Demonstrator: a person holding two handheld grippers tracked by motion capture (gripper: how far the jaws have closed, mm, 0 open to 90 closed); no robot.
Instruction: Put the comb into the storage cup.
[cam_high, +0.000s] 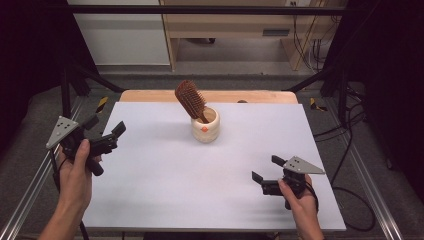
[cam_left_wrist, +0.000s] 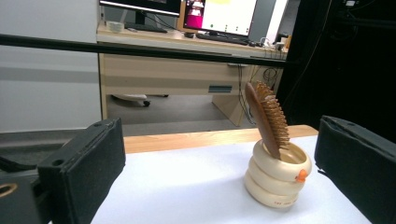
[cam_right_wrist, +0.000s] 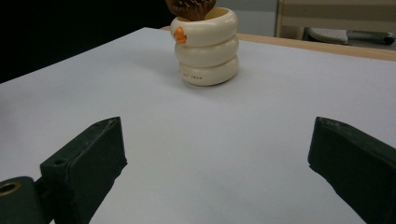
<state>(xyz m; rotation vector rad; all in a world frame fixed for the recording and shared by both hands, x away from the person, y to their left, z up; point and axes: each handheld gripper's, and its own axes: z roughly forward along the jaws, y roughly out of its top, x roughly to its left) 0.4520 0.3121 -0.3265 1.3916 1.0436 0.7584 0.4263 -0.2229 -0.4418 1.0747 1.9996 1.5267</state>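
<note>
Left gripper (cam_high: 107, 131) at the table's left edge, held above the white sheet (cam_high: 165, 175); jaws spread wide, nothing between them. The jaws are blocky, matte black, with a rough padded look in the left gripper view. A grey three-cornered plate sits on top.

Centre, toward the far edge: cream holder (cam_high: 205, 125), smooth and glossy, shaped like three stacked rounded rings, small orange mark on its side, tiny print on the bottom ring. It stands upright on the white sheet. In it a wooden hairbrush (cam_high: 190, 99), handle down inside, oval reddish-brown head up and tilted left, bristled with rows of wooden pins. The holder is well apart from both grippers.

Right gripper (cam_high: 265, 169) low over the near right part of the sheet, jaws wide apart and empty, same black blocky pads.

Sheet is flat, matte, plain white; a light wood table edge (cam_high: 150, 95) shows behind it.
</note>
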